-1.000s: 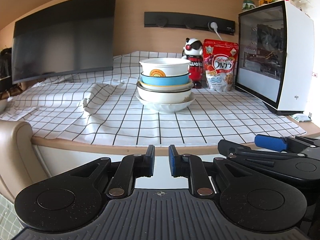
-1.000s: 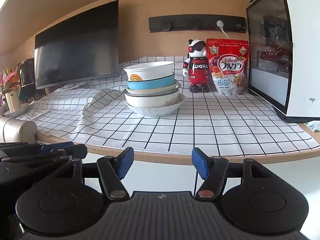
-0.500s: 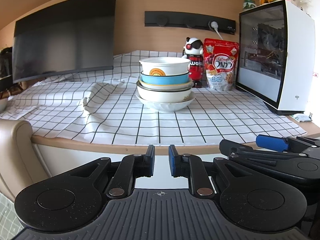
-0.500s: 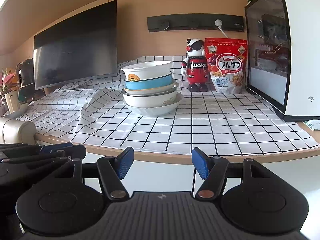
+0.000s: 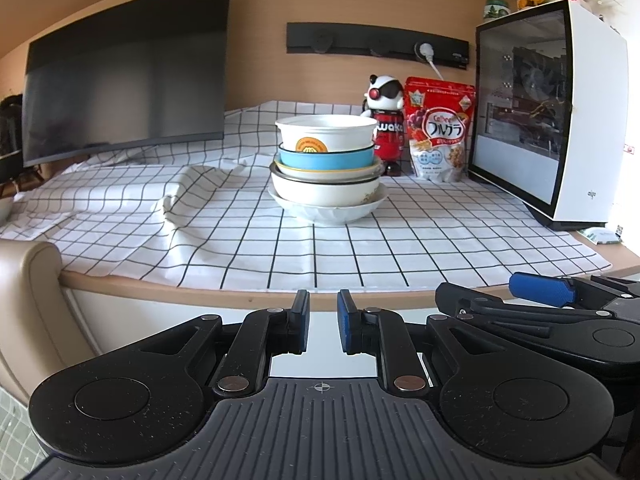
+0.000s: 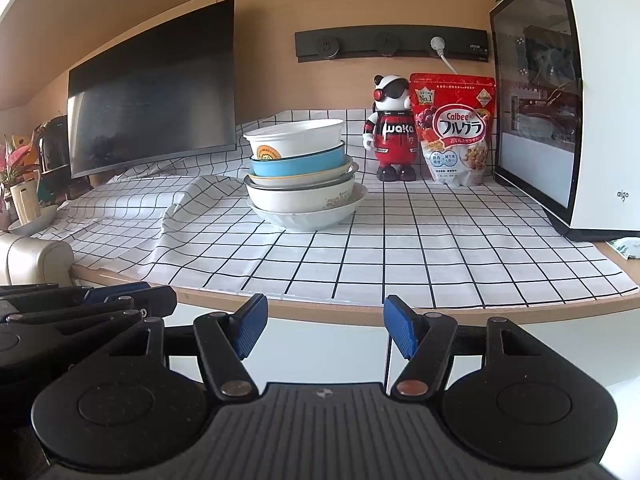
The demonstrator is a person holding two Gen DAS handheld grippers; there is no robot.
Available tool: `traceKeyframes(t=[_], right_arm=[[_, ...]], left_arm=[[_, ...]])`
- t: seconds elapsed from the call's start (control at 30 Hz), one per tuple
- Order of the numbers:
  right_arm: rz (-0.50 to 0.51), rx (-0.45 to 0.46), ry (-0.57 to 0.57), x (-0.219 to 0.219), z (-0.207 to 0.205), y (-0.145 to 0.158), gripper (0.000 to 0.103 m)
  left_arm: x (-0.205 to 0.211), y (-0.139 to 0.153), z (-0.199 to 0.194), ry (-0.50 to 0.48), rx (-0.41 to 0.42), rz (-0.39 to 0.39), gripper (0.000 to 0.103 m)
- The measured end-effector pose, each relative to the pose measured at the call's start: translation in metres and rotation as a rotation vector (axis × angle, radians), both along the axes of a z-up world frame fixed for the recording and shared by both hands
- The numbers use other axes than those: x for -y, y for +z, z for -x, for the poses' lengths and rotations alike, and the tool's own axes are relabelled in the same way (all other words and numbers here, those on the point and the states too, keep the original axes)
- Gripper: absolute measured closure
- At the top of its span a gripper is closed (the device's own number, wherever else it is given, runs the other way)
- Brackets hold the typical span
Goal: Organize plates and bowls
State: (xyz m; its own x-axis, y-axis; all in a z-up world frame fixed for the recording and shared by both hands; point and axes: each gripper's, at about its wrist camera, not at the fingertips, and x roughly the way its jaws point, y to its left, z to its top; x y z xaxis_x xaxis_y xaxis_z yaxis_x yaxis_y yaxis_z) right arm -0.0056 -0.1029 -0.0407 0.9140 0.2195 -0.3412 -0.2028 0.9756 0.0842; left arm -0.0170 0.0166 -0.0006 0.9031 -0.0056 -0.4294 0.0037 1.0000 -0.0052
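A wooden desk covered by a rumpled white tablecloth with a black grid [image 5: 248,236] fills both views. Near its middle stands one stack of dishes [image 5: 328,168]: a wide, shallow white dish with fluted sides [image 5: 332,211] at the bottom, a white enamel bowl with a dark rim [image 5: 324,192] nested in it, a cream plate or shallow bowl with a yellow edge above that, then a pale blue bowl [image 5: 326,157], and on top a white paper-like tub with an orange round label [image 5: 326,132]. The pile leans slightly in the right wrist view. Behind it are a red and white toy figure [image 6: 391,136], a red cereal bag [image 6: 454,128], a dark monitor [image 5: 124,72] and a white computer case with a glass side [image 5: 548,120]. Both handheld grippers hang off the near edge of the desk, well apart from the dishes. The left gripper [image 5: 323,326] has its jaws nearly together with a narrow gap, holding nothing; the right gripper [image 6: 325,330] has its jaws wide apart, also empty. No dish lies loose elsewhere. This fits either a finished stacking or a mixed pile waiting to be sorted into plates and bowls; the pictures cannot settle which.
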Motion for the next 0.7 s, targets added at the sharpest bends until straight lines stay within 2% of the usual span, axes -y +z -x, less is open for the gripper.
traceKeyframes(t=[0.7], right_arm=[[0.002,-0.007,0.009,0.0006,-0.0020,0.0007,0.038]], left_arm=[[0.0008,0.0021,-0.0017,0.001,-0.004,0.002,0.085]])
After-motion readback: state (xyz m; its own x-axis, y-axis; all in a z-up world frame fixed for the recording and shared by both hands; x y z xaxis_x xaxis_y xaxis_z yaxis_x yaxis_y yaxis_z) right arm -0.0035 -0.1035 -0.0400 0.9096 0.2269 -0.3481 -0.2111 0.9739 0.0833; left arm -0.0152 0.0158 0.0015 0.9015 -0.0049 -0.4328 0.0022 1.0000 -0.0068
